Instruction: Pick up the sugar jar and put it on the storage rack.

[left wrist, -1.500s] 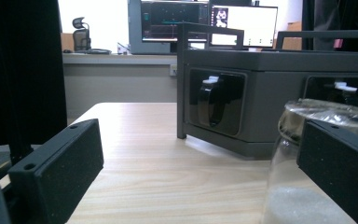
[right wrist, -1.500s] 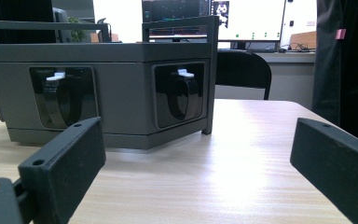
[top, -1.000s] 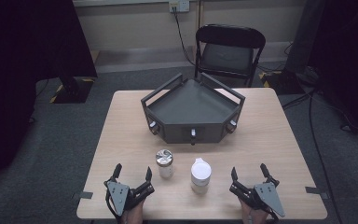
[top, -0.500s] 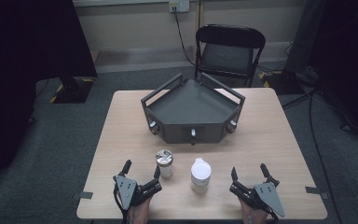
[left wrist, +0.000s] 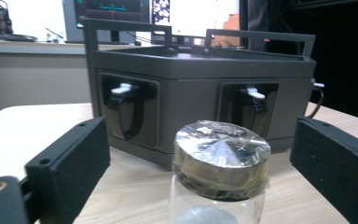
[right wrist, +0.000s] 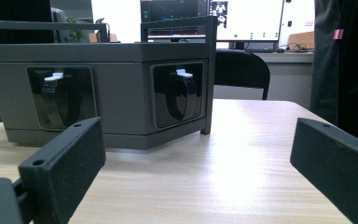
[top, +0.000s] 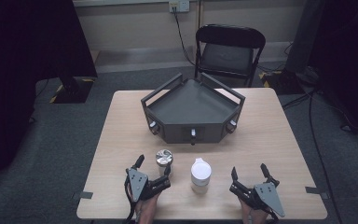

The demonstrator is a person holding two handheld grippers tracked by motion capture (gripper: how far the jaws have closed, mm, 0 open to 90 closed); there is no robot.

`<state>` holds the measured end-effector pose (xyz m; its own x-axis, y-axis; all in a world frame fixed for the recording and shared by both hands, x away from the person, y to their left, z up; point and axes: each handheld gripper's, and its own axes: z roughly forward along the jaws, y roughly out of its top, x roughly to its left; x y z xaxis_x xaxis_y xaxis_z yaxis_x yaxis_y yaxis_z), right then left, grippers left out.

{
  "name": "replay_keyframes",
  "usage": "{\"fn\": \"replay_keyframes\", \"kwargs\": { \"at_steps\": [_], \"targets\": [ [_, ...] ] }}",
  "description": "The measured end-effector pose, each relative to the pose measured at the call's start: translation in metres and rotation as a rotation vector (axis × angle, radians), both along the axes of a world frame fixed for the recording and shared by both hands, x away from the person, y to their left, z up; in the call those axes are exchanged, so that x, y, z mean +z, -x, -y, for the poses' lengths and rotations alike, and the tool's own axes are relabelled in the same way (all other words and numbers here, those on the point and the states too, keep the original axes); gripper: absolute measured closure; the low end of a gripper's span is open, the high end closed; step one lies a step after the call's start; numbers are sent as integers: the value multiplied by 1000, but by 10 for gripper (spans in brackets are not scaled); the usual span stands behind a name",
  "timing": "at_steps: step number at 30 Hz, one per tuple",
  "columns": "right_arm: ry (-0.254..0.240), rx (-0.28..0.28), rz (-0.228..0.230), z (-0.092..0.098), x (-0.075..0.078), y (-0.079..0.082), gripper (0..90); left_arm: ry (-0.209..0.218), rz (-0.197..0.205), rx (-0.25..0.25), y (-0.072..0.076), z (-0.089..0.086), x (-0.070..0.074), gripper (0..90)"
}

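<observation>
Left gripper (top: 154,168) sits low and left of centre in the high view, jaws spread with the small glass jar (top: 164,161) between them; the jaws have just been closing a little, but in the left gripper view both pads stand clear of the glass, so nothing is pinched yet. Right gripper (top: 251,179), lower right of the high view, jaws spread wide on nothing, resting near the table (top: 279,140) edge. Risks, as I judge them: the jar's foil-wrapped lid (left wrist: 221,151) is wider than the glass below it, so a grip taken on the lid could slip or turn it; the jar sits right of centre between the jaws, so one pad may touch first and push it toward the white-lidded container (top: 200,175) just beside it, lower centre of the frame; either could tip. Contents: the jar holds something pale and grey at the bottom, too blurred to name; what the white-lidded container holds cannot be told. The dark angular tray box (top: 193,109), centre of the high view, shows a bare top tray.
</observation>
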<state>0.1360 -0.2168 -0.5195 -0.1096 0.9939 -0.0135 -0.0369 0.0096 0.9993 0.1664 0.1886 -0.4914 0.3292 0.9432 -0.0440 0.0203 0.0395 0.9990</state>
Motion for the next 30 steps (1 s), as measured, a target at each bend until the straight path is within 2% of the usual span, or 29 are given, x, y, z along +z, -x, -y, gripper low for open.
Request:
{"fn": "replay_keyframes", "kwargs": {
  "at_steps": [2,7,10,12,18,20,22,26,30],
  "targets": [
    [0,0,0,0,0,0,20,1,-14,-7,-4,2,1,65],
    [0,-1,0,0,0,0,20,-9,-21,-20,-10,3,1,110],
    [0,-1,0,0,0,0,20,-2,7,-27,-11,5,-3,166],
    [0,-1,0,0,0,0,20,2,-6,-26,-14,7,-2,193],
    [0,-1,0,0,0,0,20,-32,-42,-32,-19,13,-3,244],
    [0,-1,0,0,0,0,20,-25,-55,-20,-21,15,-4,249],
    [0,-1,0,0,0,0,20,-10,-66,-28,-24,14,-5,272],
    [0,-1,0,0,0,0,20,-12,-48,-27,-24,15,-7,339],
    [0,-1,0,0,0,0,20,-20,-45,-26,-24,16,-7,344]
  ]
}}
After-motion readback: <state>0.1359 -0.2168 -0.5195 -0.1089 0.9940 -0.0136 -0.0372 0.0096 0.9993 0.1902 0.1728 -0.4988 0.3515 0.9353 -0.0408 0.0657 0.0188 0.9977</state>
